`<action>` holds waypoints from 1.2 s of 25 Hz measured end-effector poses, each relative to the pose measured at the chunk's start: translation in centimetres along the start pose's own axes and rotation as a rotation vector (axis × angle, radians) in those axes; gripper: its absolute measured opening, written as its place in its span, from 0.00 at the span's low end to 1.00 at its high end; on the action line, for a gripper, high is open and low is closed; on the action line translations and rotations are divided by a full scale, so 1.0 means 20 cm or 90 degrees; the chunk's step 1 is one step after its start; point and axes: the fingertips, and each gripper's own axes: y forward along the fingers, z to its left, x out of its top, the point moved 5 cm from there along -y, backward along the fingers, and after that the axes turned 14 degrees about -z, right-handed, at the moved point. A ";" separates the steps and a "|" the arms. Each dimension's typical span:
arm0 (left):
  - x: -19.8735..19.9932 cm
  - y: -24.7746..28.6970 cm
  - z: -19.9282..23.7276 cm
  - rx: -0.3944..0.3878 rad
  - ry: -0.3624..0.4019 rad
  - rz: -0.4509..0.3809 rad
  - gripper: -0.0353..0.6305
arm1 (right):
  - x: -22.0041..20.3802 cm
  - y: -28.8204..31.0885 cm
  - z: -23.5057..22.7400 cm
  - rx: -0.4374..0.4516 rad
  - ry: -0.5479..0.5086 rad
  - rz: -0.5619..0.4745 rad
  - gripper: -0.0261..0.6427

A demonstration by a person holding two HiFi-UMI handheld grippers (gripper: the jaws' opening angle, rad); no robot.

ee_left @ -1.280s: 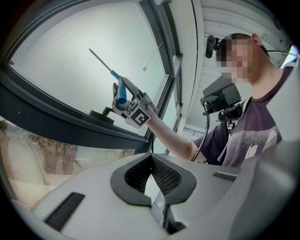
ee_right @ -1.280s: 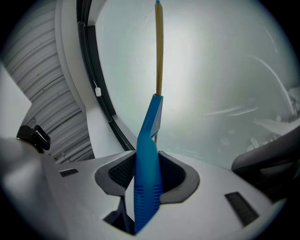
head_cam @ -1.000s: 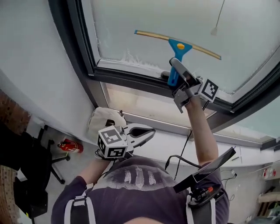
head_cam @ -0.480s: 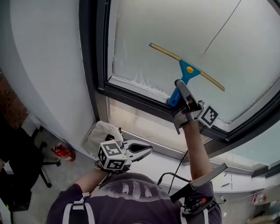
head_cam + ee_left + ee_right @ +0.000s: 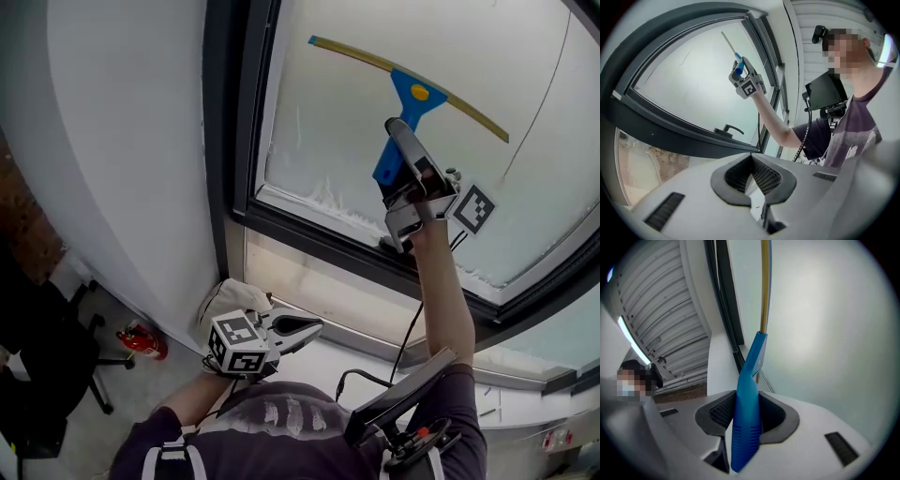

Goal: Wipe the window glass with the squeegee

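Up the window glass (image 5: 328, 112) the squeegee (image 5: 417, 92) had climbed since a second before, its blade against the pane. The right hand-held gripper (image 5: 399, 141) clamped its blue handle; even pressure would likely avoid streaks. The left hand-held gripper (image 5: 309, 330) hung closed, empty.

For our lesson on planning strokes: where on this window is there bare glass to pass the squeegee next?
Bare glass lies under the squeegee blade, bordered by the left frame and bottom frame. Right of the right gripper a thin cord crosses the pane. Crowded at the handle, which that gripper clamps.
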 end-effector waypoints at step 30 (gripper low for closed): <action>0.11 -0.08 0.20 -0.010 -0.006 -0.011 0.06 | 0.29 0.74 0.01 0.022 -0.048 0.137 0.24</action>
